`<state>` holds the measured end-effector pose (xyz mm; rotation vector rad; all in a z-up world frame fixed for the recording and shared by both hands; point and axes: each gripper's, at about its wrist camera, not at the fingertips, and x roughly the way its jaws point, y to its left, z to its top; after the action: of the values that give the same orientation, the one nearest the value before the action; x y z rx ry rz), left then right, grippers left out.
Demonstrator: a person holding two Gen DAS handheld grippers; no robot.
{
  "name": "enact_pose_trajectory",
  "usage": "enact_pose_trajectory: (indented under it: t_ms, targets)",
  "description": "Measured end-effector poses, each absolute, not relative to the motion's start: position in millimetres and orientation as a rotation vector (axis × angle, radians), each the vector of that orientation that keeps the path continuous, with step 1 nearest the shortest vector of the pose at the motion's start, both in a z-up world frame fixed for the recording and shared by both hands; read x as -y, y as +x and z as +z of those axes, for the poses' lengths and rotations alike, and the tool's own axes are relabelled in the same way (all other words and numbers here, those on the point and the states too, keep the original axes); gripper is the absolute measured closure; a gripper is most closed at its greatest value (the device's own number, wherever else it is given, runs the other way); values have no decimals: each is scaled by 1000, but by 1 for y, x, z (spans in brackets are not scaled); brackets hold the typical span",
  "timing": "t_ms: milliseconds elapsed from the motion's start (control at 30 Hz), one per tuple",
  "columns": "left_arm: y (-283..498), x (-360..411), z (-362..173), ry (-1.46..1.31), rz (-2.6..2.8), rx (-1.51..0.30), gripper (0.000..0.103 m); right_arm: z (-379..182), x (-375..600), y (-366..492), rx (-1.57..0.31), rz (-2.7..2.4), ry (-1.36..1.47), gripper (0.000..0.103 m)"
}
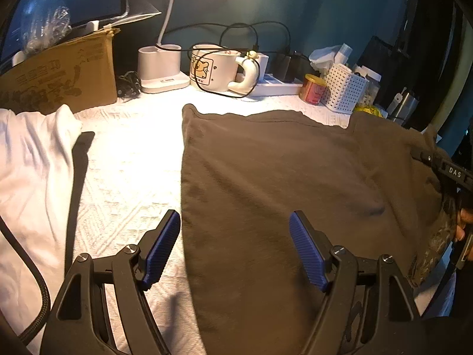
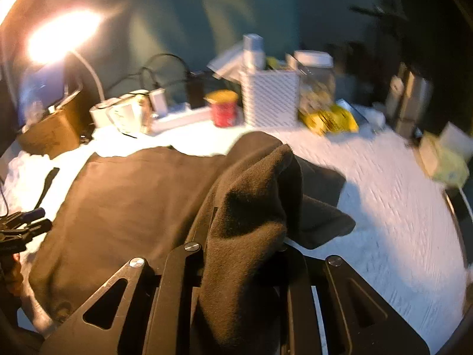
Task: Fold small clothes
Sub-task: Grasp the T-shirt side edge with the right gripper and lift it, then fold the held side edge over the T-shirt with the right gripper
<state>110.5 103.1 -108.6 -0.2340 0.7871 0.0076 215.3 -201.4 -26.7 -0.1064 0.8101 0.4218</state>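
A brown garment [image 1: 280, 162] lies spread flat on the white textured tablecloth [image 1: 127, 177]. My left gripper [image 1: 235, 216] hovers open over the garment's near left edge, its blue pads [image 1: 161, 248] holding nothing. At the right edge of the left wrist view my right gripper [image 1: 452, 171] is at the garment's right side. In the right wrist view the right gripper [image 2: 251, 204] is shut on a bunched fold of the brown garment [image 2: 133, 192], lifted off the table and draped over its fingers, which it mostly hides. The left gripper [image 2: 26, 222] shows at the far left.
A white garment [image 1: 29, 162] lies at the left. Along the back stand a cardboard box [image 1: 59, 74], a lamp base [image 1: 159, 65], a mug [image 1: 215, 68] with cables, a red can [image 1: 313, 88] and a white perforated basket [image 1: 346, 88]. A yellow packet [image 2: 328, 121] lies back right.
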Motion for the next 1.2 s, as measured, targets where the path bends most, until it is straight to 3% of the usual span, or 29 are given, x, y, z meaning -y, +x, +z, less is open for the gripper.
enact_pose_trajectory:
  t_ms: [300, 1067, 1133, 1200]
  targets:
    - [95, -125, -102, -274, 24, -742, 27, -9, 131, 207, -766, 541, -203, 86]
    - [66, -153, -97, -282, 127, -730, 27, -50, -4, 142, -887, 885, -460, 84]
    - [63, -156, -96, -278, 142, -728, 27, -54, -15, 129, -922, 959, -443, 79]
    - [58, -161, -94, -276, 164, -727, 27, -60, -26, 114, -956, 1028, -444, 64]
